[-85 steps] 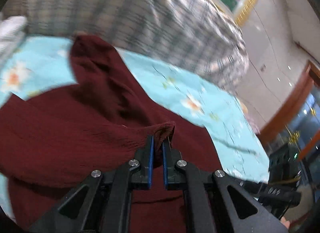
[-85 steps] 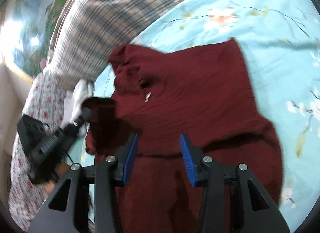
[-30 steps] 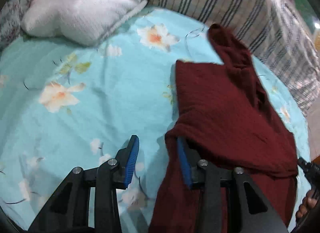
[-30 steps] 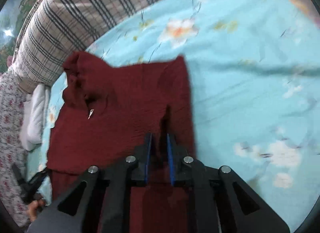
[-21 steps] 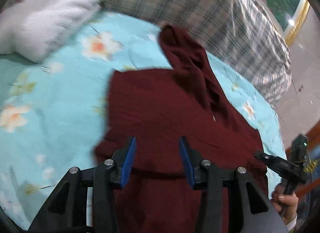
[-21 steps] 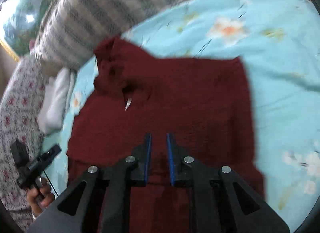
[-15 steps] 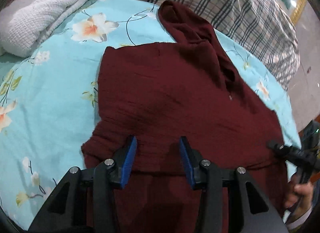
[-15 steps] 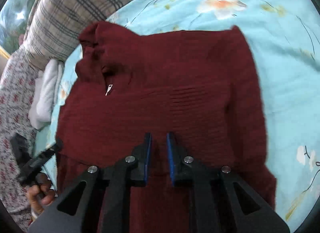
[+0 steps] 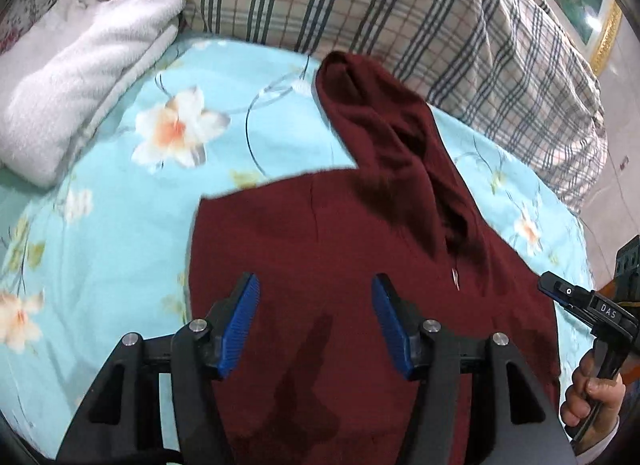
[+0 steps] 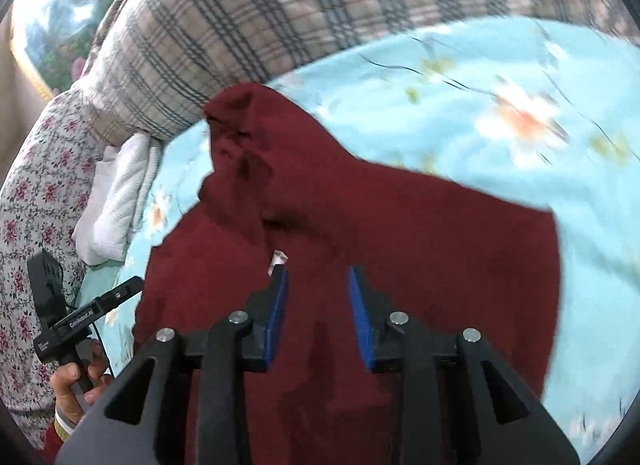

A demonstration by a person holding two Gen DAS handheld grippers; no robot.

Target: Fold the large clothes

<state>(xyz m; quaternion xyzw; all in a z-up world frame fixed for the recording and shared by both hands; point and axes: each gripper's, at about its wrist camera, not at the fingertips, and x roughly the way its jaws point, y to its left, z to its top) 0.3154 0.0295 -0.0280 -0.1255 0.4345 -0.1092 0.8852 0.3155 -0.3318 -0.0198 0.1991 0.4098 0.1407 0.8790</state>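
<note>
Both the left gripper and right gripper have just spread their jaws and hover empty over the hoodie, now lying folded on the sheet, hood toward 12 o'clock, so this fold looks finished.

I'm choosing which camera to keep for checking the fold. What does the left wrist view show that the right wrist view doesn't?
Only the left wrist view shows the right gripper in a hand and a gold picture frame. Only the right wrist view shows the left gripper from outside and a white tag at the neckline. Both share the maroon garment flat on the floral sheet, white towel, plaid pillow, and open jaws holding nothing.
</note>
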